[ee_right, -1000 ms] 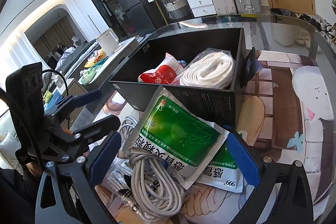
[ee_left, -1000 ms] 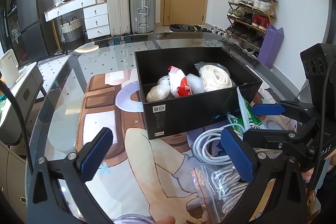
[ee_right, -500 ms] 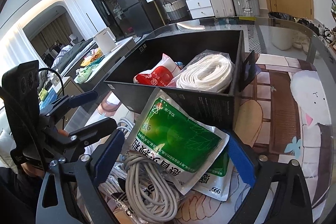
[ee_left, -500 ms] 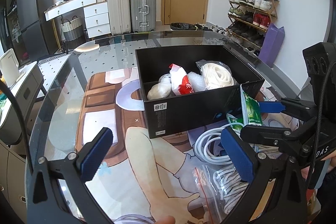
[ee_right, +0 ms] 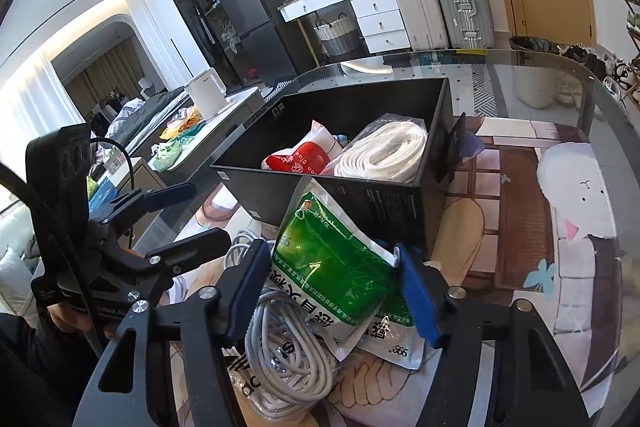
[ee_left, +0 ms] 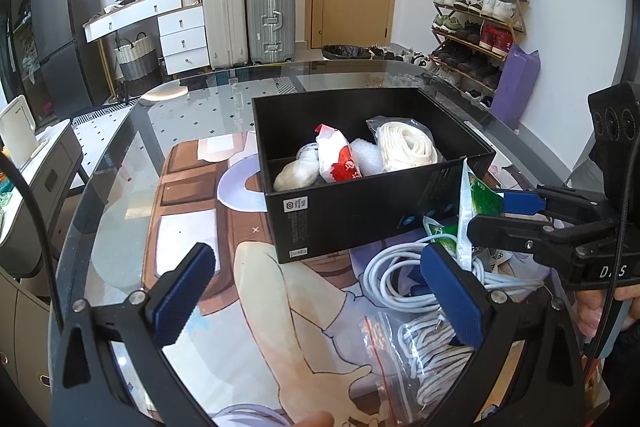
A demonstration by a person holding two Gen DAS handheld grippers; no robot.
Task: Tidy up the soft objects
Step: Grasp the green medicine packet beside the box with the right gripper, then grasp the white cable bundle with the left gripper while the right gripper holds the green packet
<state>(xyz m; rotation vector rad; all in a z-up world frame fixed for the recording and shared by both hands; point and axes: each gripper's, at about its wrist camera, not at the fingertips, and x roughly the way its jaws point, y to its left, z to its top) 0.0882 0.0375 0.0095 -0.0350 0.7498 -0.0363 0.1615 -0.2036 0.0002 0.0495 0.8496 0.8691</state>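
Green foil shows between the pads of the right gripper: its jaws have narrowed onto the top packet, which stands on edge and bows slightly under the squeeze. A second packet lies flat just under it, and a coil of grey cable sits below and to the left of the pads. Straight ahead of the gripper, touching distance from the packet's far edge, is the black box, already holding a white rope bundle, a red-and-white pouch and other soft wraps.

The left gripper hangs wide and empty, well off to the left of the pile, with a bagged cable beneath its right pad.

My reading: the pick-up of the packet is in hand. Next it needs lifting clear of the near wall, carrying forward over the rim, and letting go in the free space left of the pouch. The slick film could slip, so the grip wants to be firm first.
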